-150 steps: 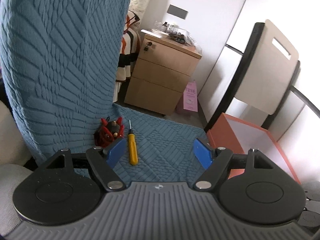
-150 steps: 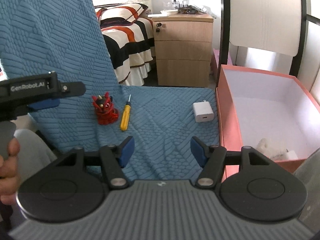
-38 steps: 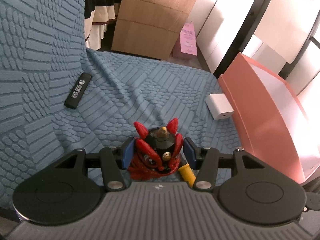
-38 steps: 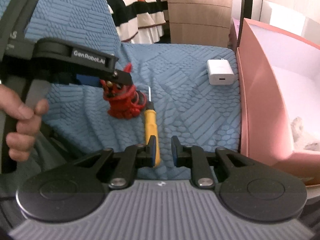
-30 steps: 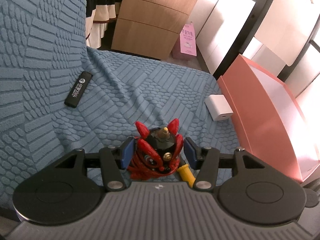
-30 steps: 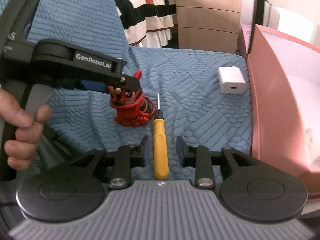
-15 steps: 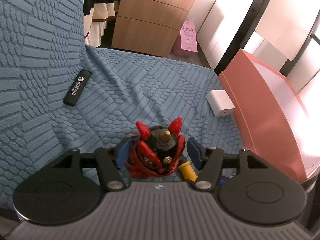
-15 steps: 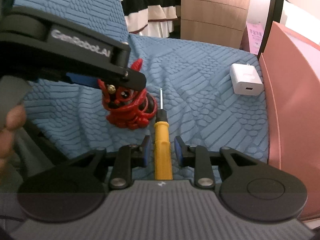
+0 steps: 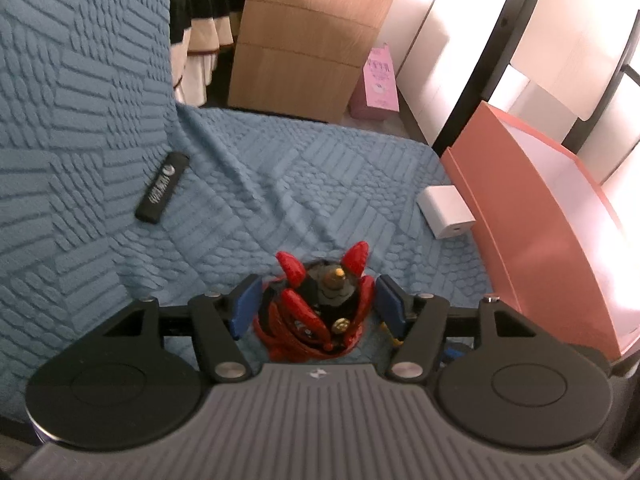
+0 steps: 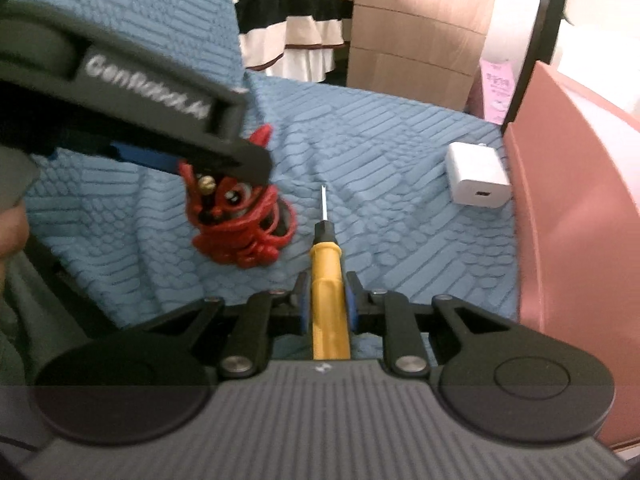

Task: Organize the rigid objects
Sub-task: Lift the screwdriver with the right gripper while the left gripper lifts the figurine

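Observation:
A red and black toy figure (image 9: 316, 316) sits between the blue pads of my left gripper (image 9: 316, 306); small gaps show on both sides, so the jaws stand around it without gripping. It also shows in the right wrist view (image 10: 236, 224), resting on the blue cover. My right gripper (image 10: 327, 300) is shut on a yellow-handled screwdriver (image 10: 327, 276) that points forward. A white charger (image 9: 446, 210) (image 10: 476, 180) lies beside the pink box (image 9: 532, 216) (image 10: 572, 208). A black stick-shaped device (image 9: 162, 186) lies at the left.
The blue textured cover (image 9: 280, 184) drapes a seat and its back. A wooden drawer cabinet (image 9: 308, 36) and a striped bed (image 10: 292, 20) stand behind. A black-framed chair (image 9: 496, 40) stands by the box. The left gripper's body (image 10: 132, 92) crosses the right view.
My left jaws have opened a little around the toy. My right gripper has closed on the screwdriver handle and moved forward over it.

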### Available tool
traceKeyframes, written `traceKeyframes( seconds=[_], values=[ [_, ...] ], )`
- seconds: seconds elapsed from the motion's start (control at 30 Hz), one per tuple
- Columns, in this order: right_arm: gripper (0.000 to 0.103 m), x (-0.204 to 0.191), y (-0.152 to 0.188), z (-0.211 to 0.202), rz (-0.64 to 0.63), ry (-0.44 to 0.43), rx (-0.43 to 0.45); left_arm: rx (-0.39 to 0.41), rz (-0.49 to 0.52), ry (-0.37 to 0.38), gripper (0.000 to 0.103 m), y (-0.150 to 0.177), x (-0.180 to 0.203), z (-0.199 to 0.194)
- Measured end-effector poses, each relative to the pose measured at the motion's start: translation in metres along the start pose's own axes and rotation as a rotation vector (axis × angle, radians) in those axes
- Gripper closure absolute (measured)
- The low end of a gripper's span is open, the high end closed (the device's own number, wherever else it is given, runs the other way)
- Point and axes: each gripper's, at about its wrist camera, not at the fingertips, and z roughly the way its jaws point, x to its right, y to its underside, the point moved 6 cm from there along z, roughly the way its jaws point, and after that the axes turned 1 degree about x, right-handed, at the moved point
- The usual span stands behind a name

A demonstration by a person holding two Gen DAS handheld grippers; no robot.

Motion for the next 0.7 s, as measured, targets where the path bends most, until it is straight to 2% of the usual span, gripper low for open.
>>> traceKeyframes(
  seconds=[0.27,0.4,0.53,0.7],
  values=[
    [0.082,0.021,0.003,-0.004,0.049,0.058,0.003,-0.004,-0.006,0.014,0.035,0.0,0.002,0.002],
    [0.082,0.033,0.008,-0.001,0.087,0.079,-0.034,-0.008,-0.003,0.009,0.035,0.001,0.003,0.004],
    [0.081,0.042,0.014,0.003,0.171,0.043,-0.082,-0.006,0.002,0.003,0.035,0.002,0.003,0.006],
    [0.08,0.042,0.015,0.006,0.179,0.031,-0.089,-0.011,0.006,-0.001,0.035,0.002,0.004,0.01]
  ],
)
